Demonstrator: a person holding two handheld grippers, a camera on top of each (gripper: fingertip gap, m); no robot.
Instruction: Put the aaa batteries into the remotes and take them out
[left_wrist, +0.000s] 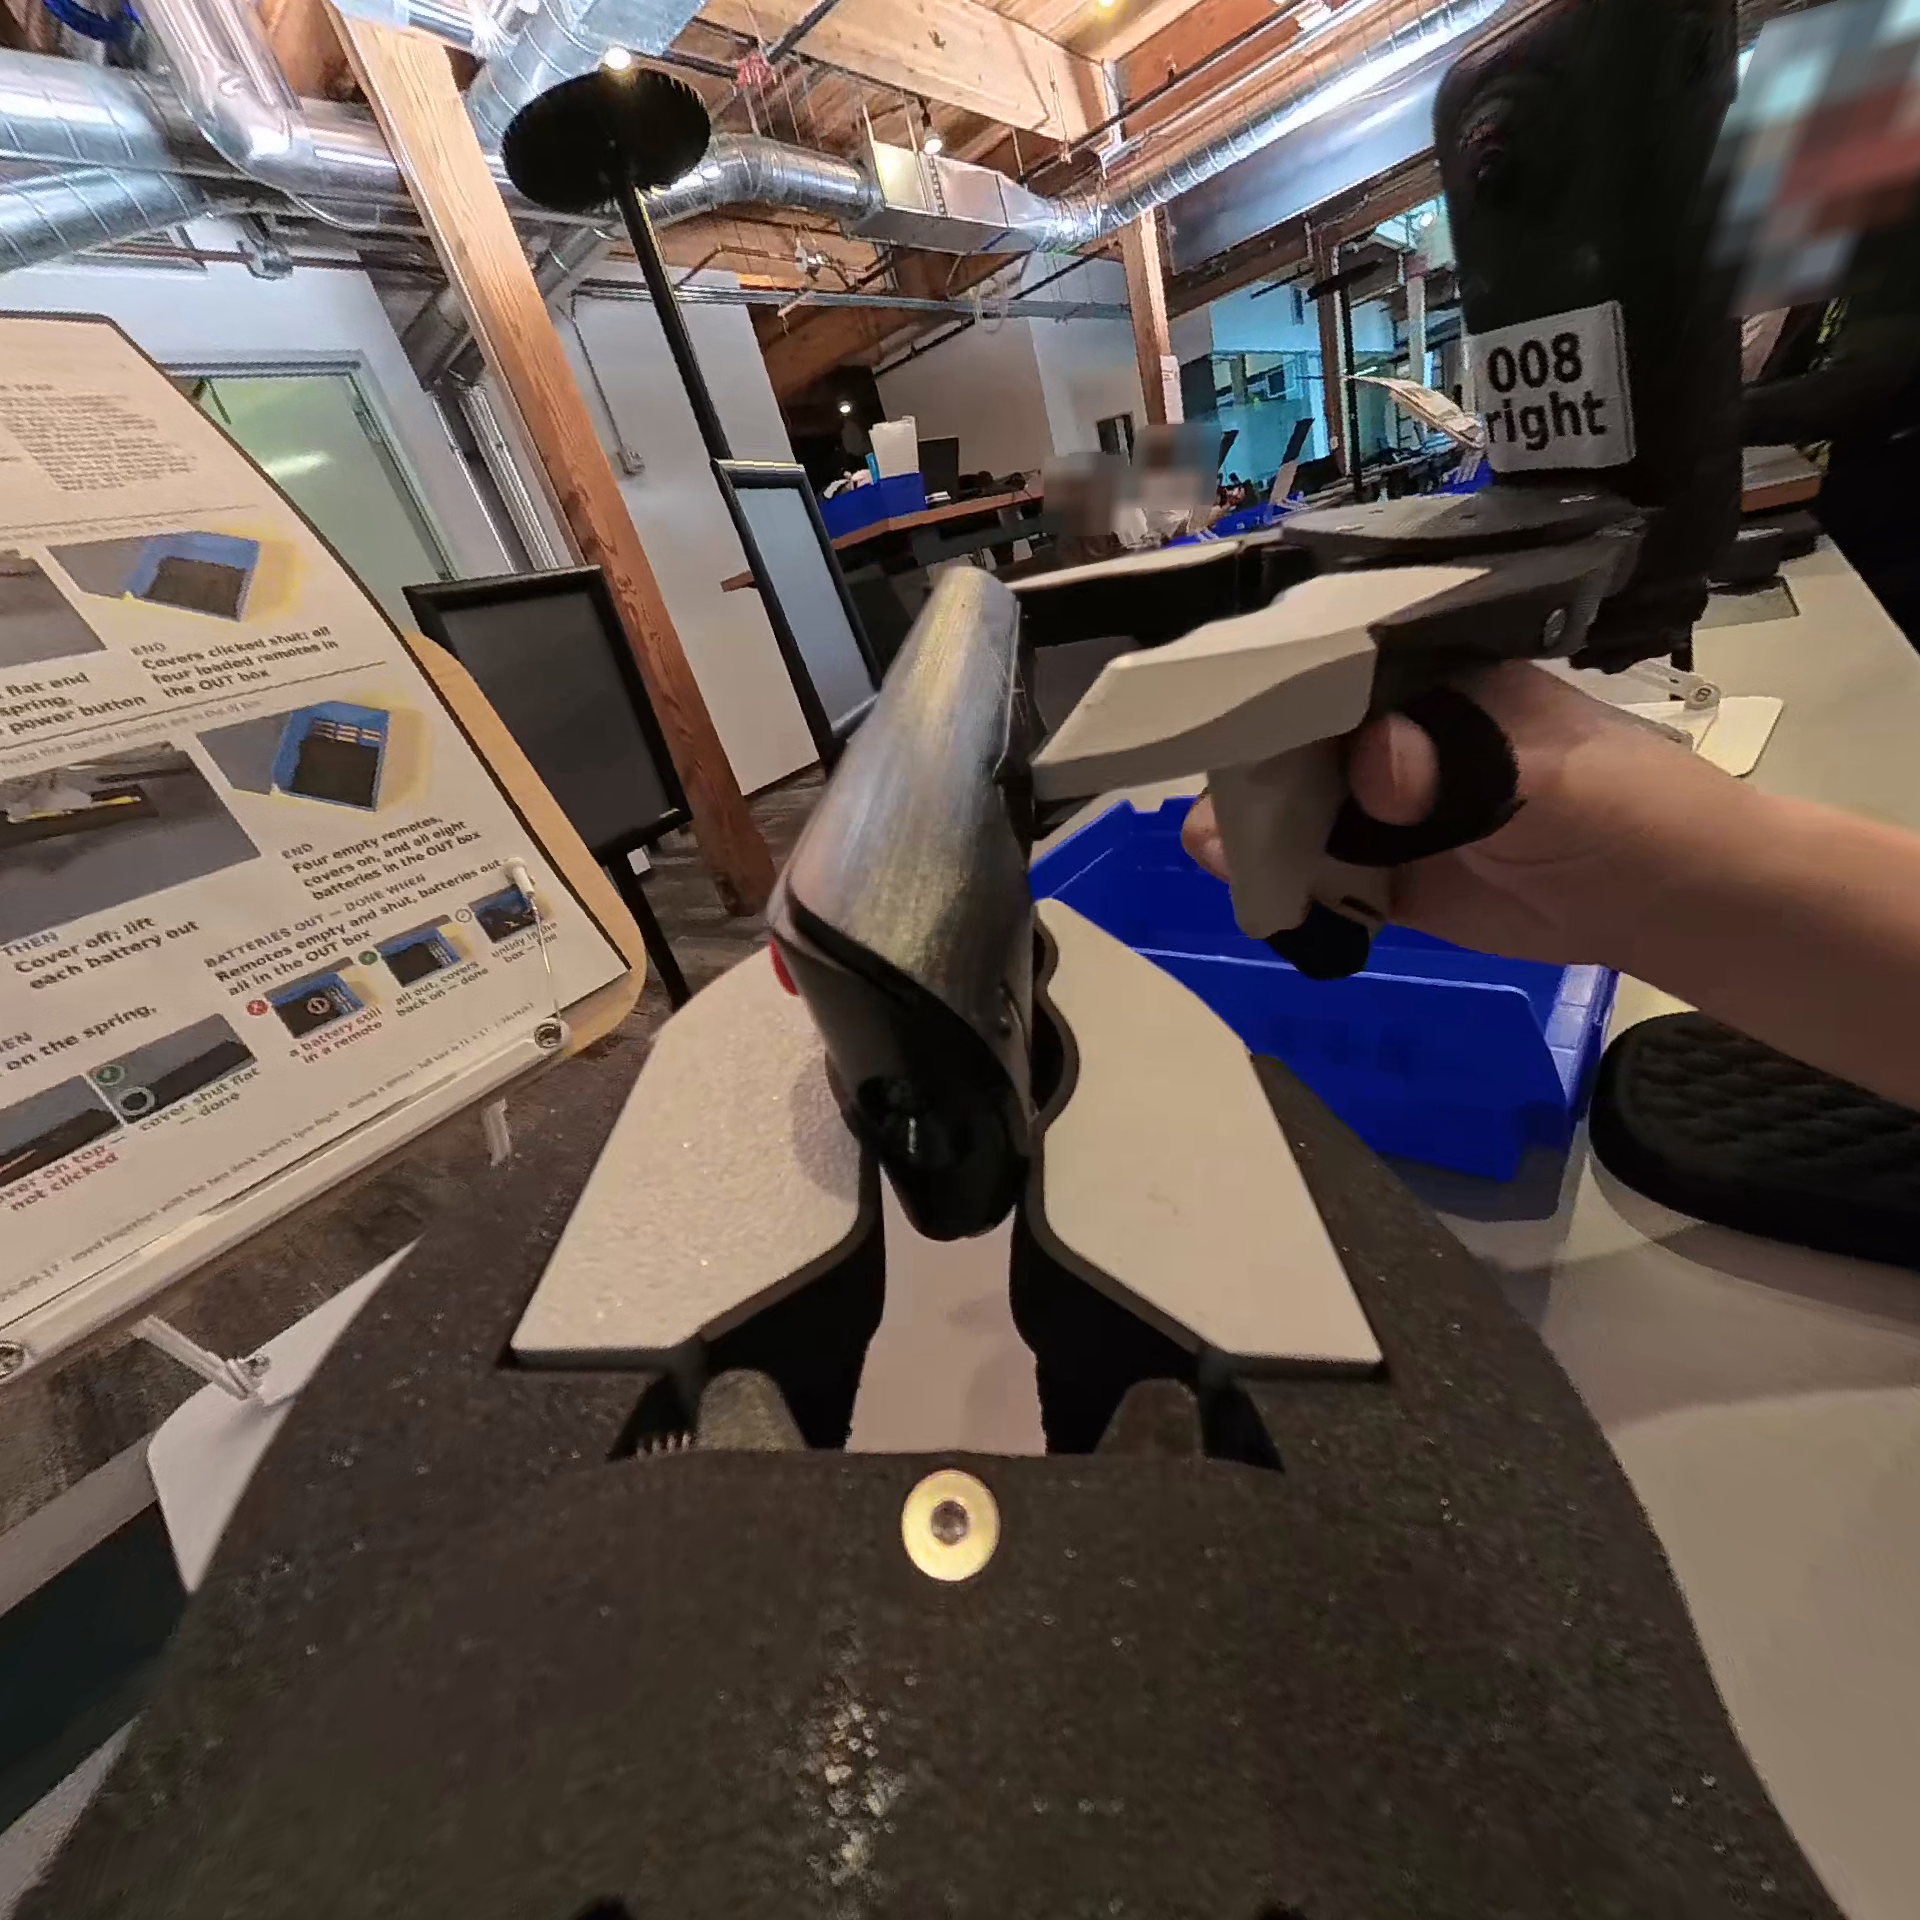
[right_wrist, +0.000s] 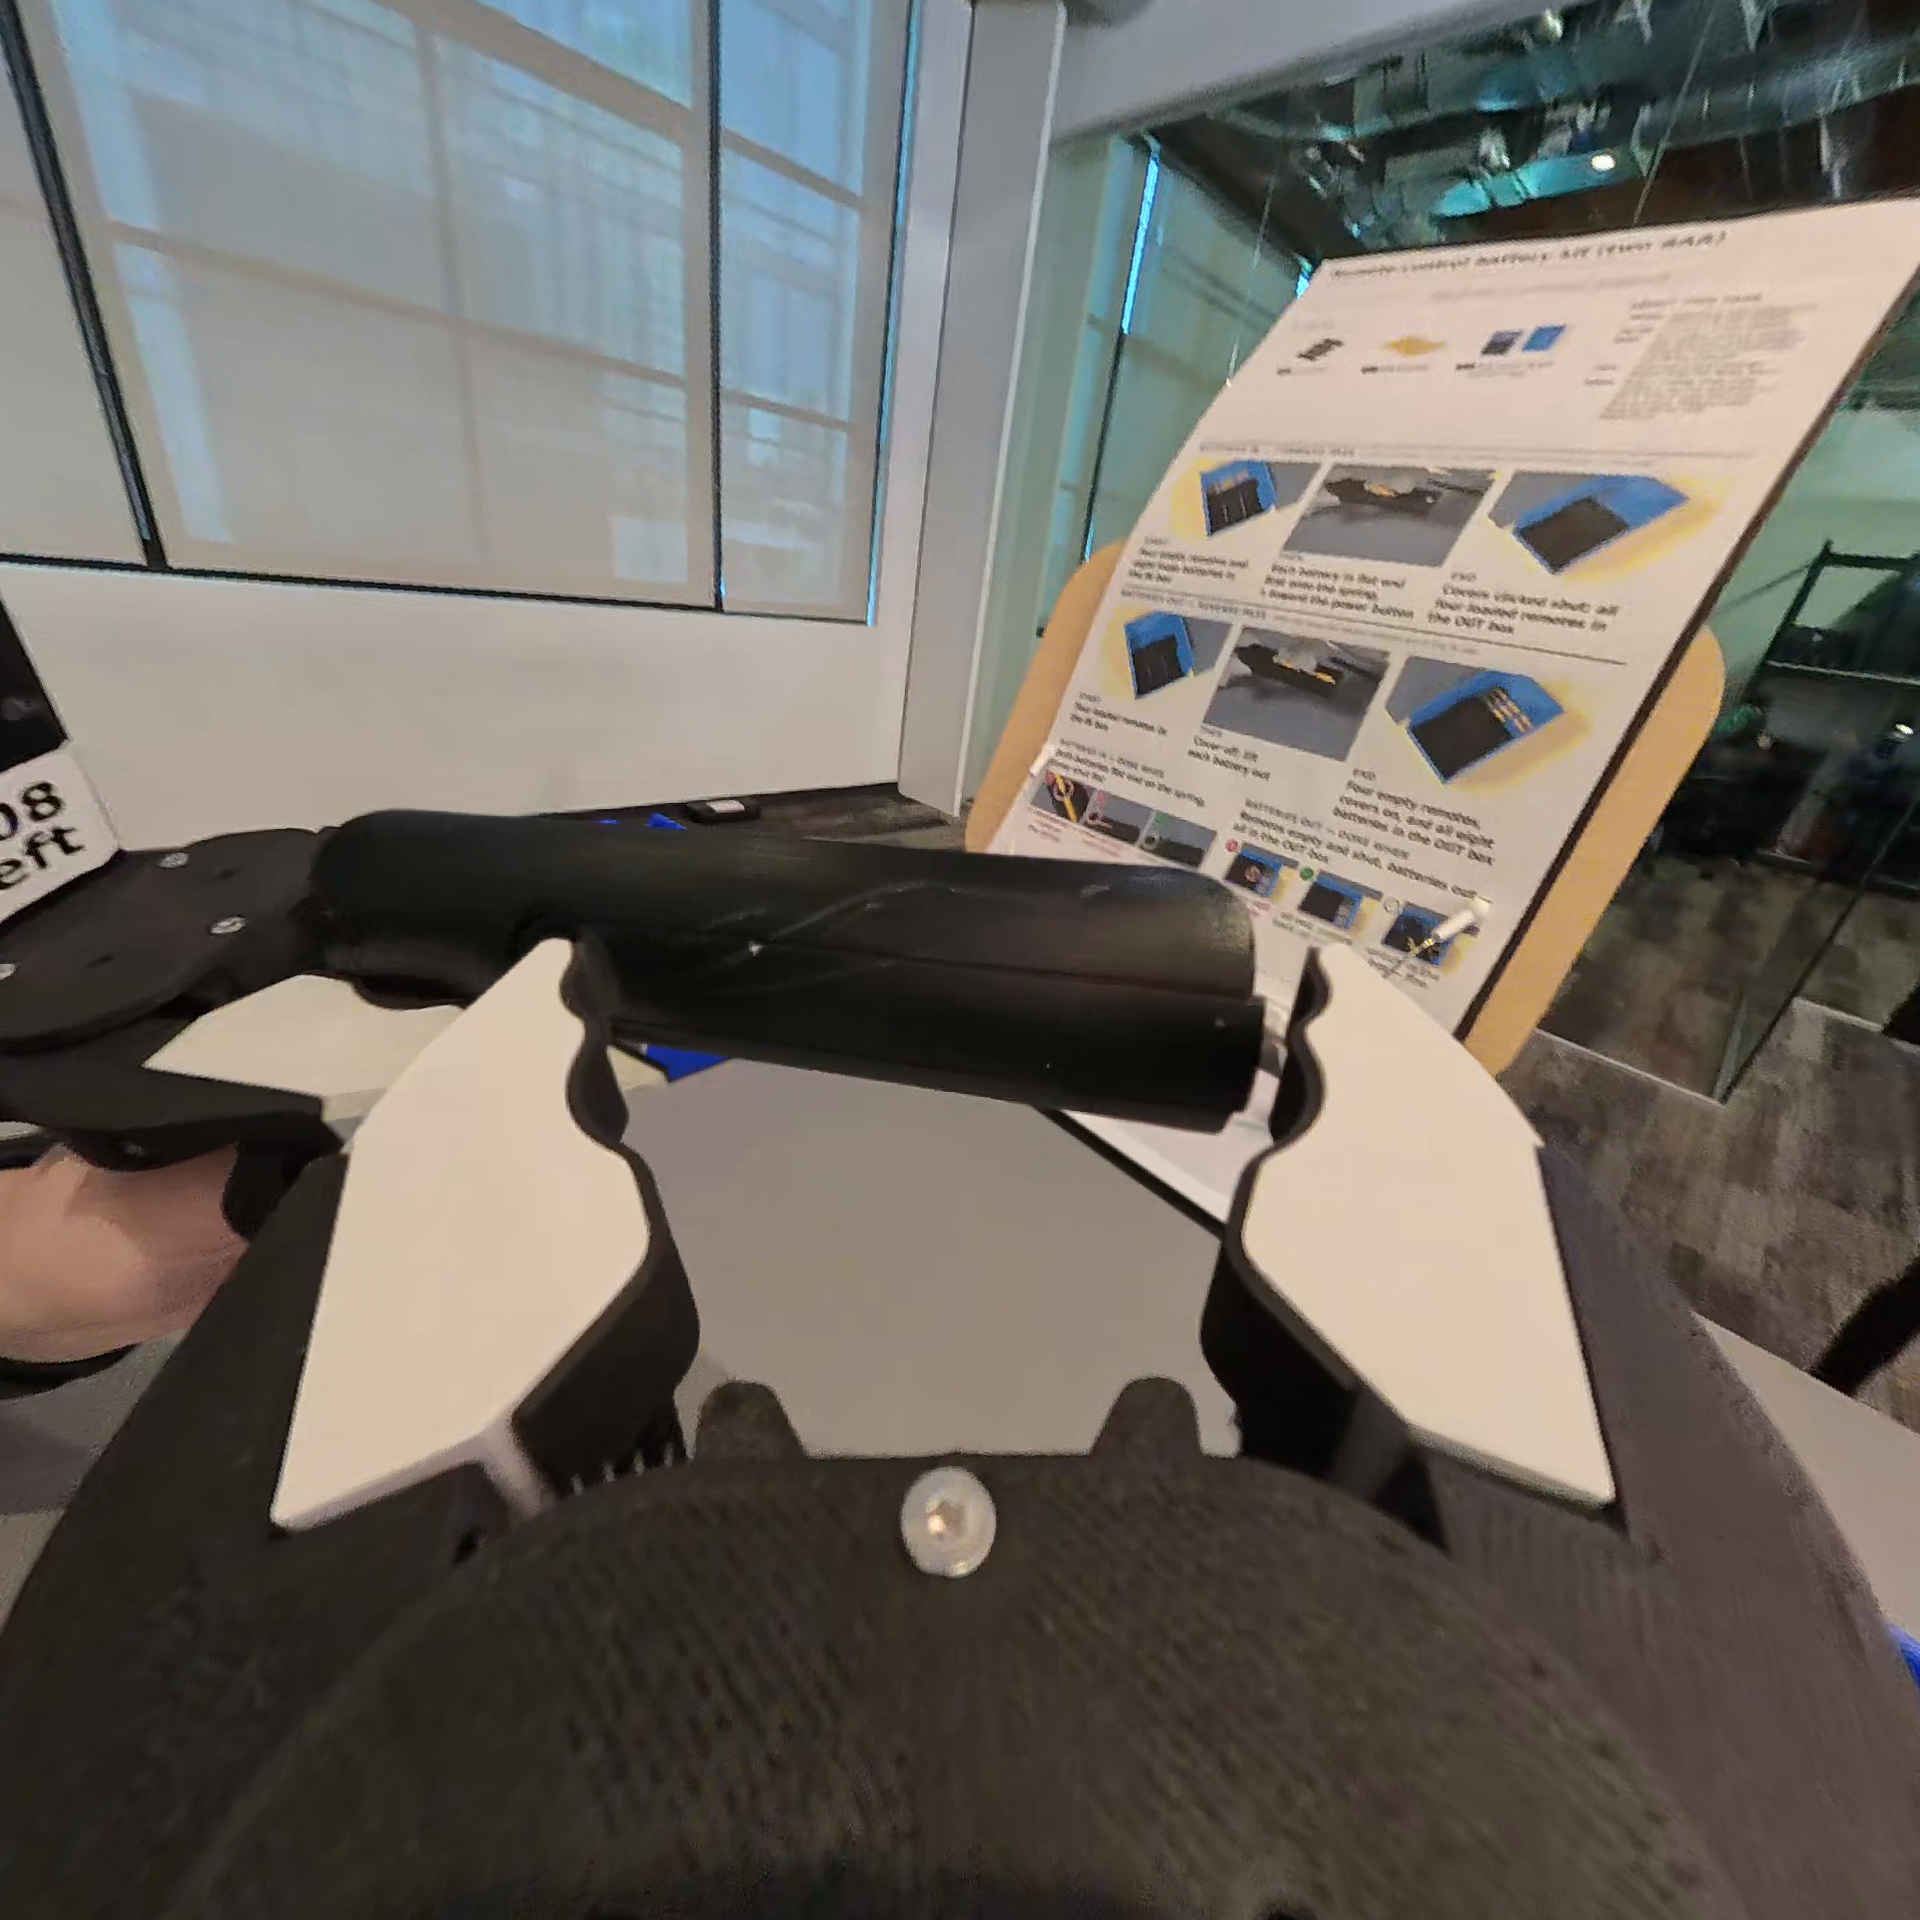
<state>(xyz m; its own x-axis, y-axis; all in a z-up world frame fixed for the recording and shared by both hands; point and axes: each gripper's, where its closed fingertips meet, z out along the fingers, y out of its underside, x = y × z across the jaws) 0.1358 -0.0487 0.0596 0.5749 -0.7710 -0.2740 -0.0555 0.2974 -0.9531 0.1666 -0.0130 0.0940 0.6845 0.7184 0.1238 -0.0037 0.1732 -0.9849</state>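
Left wrist view: My left gripper (left_wrist: 951, 1049) has its two white-faced fingers (left_wrist: 717, 1164) closed on the lower end of a long black plastic remote control with a glossy curved back (left_wrist: 914, 831). The remote rises from the pinch and tilts away toward the upper right, its back facing up and left. A small red button (left_wrist: 781, 966) shows on its left edge near the grip. My right gripper (left_wrist: 1132, 665) comes in from the right at the remote's upper half; its white fingers (left_wrist: 1226, 675) lie against the remote's far side, and I cannot tell from here how wide they stand. A hand (left_wrist: 1538, 821) holds that gripper's handle. Below it sits a blue plastic bin (left_wrist: 1382, 1039) on the pale grey table (left_wrist: 1714, 1455). A laminated white instruction sheet on a wooden board (left_wrist: 239, 779) stands at the left.

Right wrist view: My right gripper (right_wrist: 940, 1049) has its fingers (right_wrist: 478, 1226) spread wide. The remote (right_wrist: 831, 956) lies crosswise between the tips, back side toward the camera. Its right end sits just beside the right fingertip; contact cannot be confirmed. The left fingertip overlaps the remote's lower edge. My left gripper (right_wrist: 343, 997) clamps the remote's left end. The instruction sheet (right_wrist: 1434, 623) stands behind at the right.
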